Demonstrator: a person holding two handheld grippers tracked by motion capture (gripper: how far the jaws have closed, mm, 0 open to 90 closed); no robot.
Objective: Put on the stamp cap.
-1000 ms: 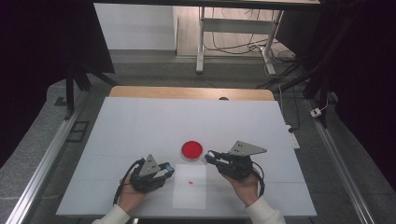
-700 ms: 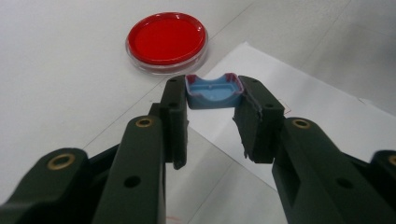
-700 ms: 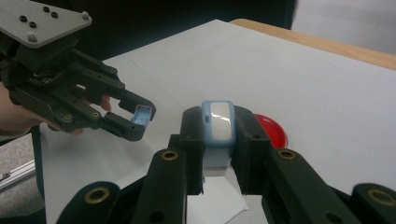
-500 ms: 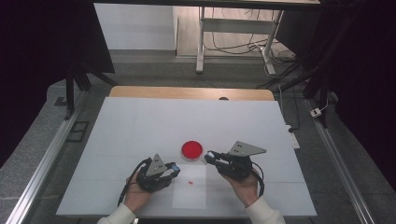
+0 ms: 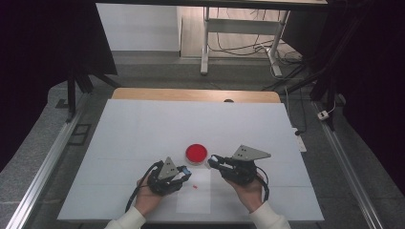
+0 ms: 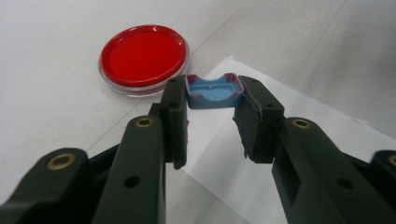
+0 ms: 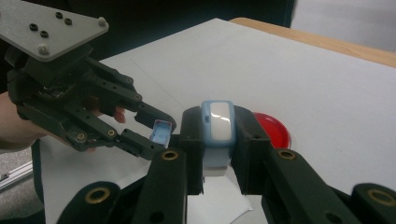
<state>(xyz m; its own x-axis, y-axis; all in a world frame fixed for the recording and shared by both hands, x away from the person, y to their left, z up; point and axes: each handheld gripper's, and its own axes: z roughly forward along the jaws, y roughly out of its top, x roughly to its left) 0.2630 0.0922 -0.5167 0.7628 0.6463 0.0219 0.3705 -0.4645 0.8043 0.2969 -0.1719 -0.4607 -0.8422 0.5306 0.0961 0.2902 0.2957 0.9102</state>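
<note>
My left gripper (image 6: 212, 95) is shut on a small blue tray-shaped piece (image 6: 214, 91) with a reddish rim, held just above the white paper sheet (image 6: 289, 140). In the high view this gripper (image 5: 187, 172) sits at the table's front, left of centre. My right gripper (image 7: 218, 128) is shut on a light blue oblong piece (image 7: 218, 122) with a white face. In the high view it (image 5: 212, 161) points left, close to the left gripper. A round red dish (image 5: 197, 152) lies just beyond both tips.
A tiny red bit (image 5: 195, 186) lies on the paper sheet (image 5: 196, 200) between my hands. The white table top (image 5: 143, 129) stretches to a wooden edge (image 5: 191, 94) at the back. Metal rails (image 5: 43, 167) run along both sides.
My left gripper has moved right with the small blue piece, closer to the right gripper and the red dish. The right gripper has stayed still.
</note>
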